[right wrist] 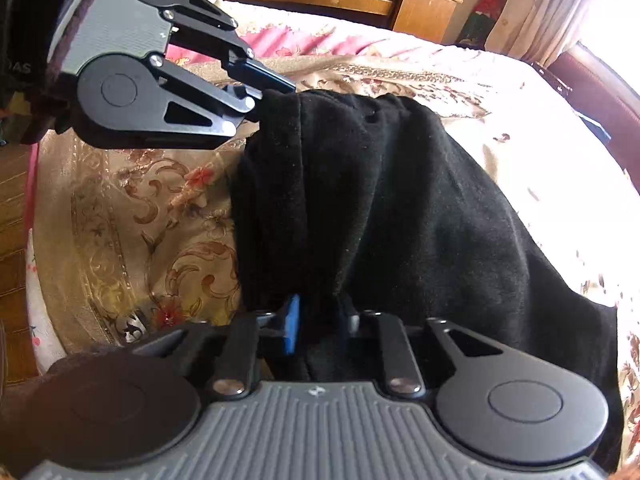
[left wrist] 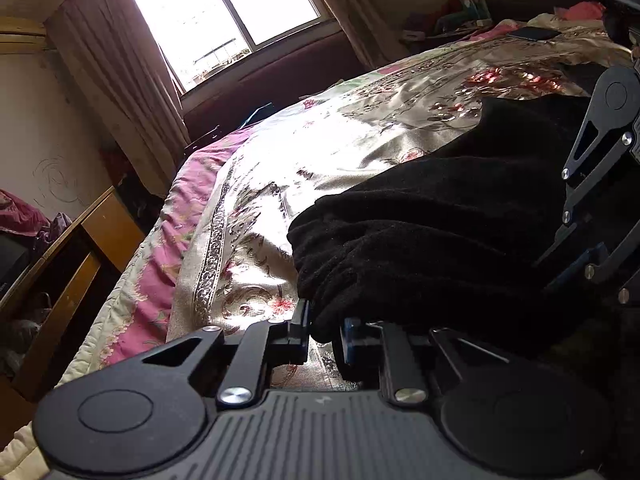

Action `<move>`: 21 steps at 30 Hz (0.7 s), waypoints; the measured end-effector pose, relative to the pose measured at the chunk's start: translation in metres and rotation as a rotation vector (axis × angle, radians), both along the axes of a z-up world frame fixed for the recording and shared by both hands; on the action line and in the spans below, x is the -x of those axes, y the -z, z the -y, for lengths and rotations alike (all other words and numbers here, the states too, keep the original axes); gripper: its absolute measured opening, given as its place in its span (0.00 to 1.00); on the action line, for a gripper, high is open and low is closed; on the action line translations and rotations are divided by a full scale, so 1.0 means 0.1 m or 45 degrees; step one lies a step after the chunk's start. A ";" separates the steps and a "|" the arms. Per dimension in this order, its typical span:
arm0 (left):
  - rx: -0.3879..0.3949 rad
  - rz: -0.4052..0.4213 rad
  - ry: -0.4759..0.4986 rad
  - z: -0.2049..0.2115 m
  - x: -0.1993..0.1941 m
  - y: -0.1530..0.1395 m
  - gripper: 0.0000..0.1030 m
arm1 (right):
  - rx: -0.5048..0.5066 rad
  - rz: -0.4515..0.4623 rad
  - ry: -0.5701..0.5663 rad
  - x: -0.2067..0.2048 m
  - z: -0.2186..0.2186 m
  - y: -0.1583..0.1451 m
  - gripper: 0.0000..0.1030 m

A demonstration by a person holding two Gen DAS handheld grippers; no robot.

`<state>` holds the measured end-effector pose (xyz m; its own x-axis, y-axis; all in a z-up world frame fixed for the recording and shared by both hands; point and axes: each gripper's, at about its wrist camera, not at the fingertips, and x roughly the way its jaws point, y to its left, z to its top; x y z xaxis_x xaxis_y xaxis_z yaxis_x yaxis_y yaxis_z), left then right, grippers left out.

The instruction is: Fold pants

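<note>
I have black pants point(right wrist: 360, 208) bunched on the bed point(right wrist: 132, 208), over its shiny floral cover. My left tongs point(left wrist: 324, 332) are clamped on a thick fold at one corner of the cloth; my right tongs point(right wrist: 316, 324) are pinched tight on a gathered edge nearby. To fold well, I judge I should keep both grips firm, lift evenly, draw the fabric taut between them, then lay edge onto edge without twisting.
</note>
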<state>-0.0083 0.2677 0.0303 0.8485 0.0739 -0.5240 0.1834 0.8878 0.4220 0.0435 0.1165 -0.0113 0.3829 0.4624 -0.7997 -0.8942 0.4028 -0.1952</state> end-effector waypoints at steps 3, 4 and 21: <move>0.017 0.033 -0.010 0.02 0.14 -0.07 0.29 | -0.004 0.023 -0.052 0.14 0.05 -0.13 0.04; 0.035 0.031 -0.019 0.01 0.18 -0.07 0.29 | -0.008 0.022 -0.064 0.20 0.08 -0.16 0.04; 0.288 0.066 -0.126 -0.07 0.30 -0.20 0.26 | -0.055 -0.106 -0.003 0.30 0.06 0.08 0.26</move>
